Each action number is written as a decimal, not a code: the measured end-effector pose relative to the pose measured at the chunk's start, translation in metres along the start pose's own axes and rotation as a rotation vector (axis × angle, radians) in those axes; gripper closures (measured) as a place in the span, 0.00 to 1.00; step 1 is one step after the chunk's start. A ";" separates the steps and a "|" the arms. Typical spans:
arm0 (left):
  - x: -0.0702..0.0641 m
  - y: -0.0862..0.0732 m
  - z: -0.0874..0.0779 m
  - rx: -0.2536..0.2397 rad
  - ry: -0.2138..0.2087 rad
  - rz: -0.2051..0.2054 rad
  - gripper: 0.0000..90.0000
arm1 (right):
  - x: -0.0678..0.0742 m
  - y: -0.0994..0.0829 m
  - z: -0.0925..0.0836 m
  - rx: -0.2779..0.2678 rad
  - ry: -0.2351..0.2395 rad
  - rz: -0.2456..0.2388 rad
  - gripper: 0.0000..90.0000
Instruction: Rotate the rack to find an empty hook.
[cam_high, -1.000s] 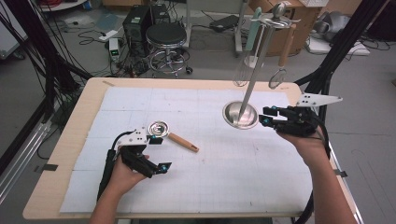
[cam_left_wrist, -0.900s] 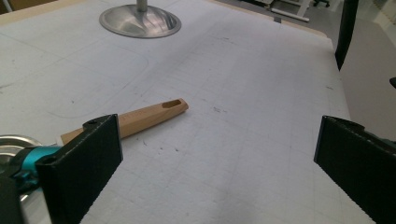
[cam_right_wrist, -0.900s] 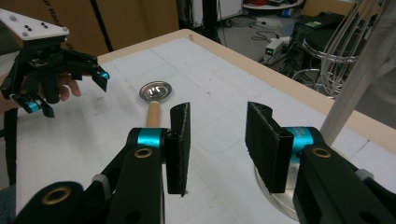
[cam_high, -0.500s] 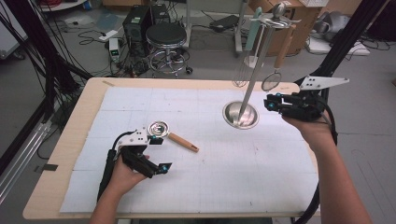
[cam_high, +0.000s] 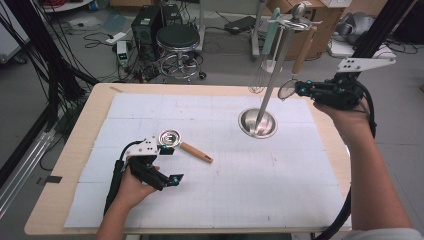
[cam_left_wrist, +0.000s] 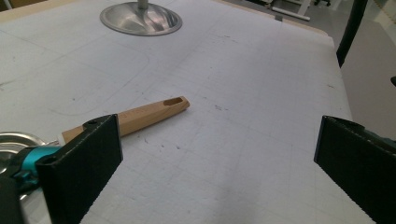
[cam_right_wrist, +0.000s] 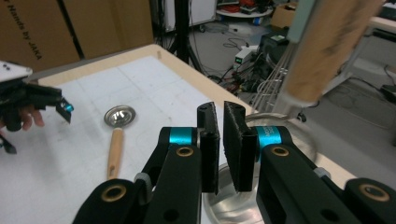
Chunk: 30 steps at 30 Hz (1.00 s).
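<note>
Up close, near left on the white mat (cam_high: 225, 195), left gripper (cam_high: 167, 165) rests with jaws wide apart, nothing between them. Small metal ladle (cam_high: 182, 142) with wooden handle lies just beside it on the mat. Farther right, right gripper (cam_high: 300, 89) is raised by the utensil stand (cam_high: 257, 122); its jaws have just been closing, now nearly together, empty, next to the hanging strainer (cam_high: 287, 89).
</note>
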<state>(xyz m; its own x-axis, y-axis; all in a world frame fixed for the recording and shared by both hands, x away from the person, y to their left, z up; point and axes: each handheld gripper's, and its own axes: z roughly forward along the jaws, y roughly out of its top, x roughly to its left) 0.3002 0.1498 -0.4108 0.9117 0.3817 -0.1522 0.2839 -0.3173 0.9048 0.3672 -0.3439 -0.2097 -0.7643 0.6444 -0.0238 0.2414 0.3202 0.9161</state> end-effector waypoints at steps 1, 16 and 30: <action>0.000 0.000 0.000 -0.001 -0.002 -0.002 0.02 | -0.001 0.003 -0.001 -0.004 -0.001 0.006 0.95; 0.002 -0.001 -0.002 -0.005 -0.001 -0.009 0.02 | -0.025 0.052 -0.010 -0.014 -0.058 0.014 0.99; 0.006 -0.002 -0.004 -0.015 0.000 -0.016 0.02 | -0.046 0.079 -0.017 -0.041 -0.115 0.037 0.99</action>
<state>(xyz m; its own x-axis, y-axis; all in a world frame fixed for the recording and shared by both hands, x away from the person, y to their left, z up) 0.3033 0.1565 -0.4118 0.9071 0.3868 -0.1661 0.2936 -0.2985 0.9081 0.4111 -0.3595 -0.1299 -0.6811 0.7314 -0.0333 0.2418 0.2677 0.9327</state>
